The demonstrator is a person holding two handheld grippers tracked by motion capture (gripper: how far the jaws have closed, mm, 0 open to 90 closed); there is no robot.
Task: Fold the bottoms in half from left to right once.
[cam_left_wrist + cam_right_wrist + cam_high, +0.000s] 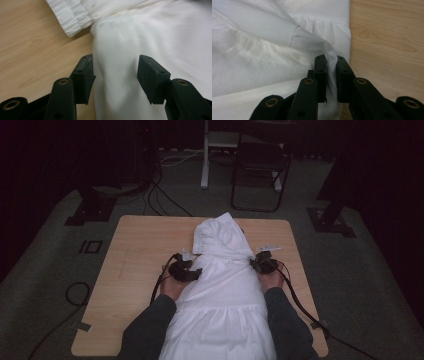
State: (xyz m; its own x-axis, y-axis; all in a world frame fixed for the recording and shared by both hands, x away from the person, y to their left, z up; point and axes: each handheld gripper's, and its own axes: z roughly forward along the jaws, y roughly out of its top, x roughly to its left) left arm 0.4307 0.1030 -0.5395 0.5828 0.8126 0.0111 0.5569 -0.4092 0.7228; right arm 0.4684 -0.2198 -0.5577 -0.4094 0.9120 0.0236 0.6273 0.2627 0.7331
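We see a white garment [220, 290] lying lengthwise down the middle of the wooden table [135, 265], its lower part hanging over the near edge between the person's forearms, its upper part folded back into a heap towards the far side. The left gripper [192, 271] sits at the garment's left edge; in its own view the jaws stand well apart with a fold of cloth [117, 75] between them, the pads not pressing it (a gathered cuff [72, 17] lies just beyond). The right gripper [259, 263] sits at the right edge, its jaws nearly closed and pinching a ridge of the fabric [331, 72]
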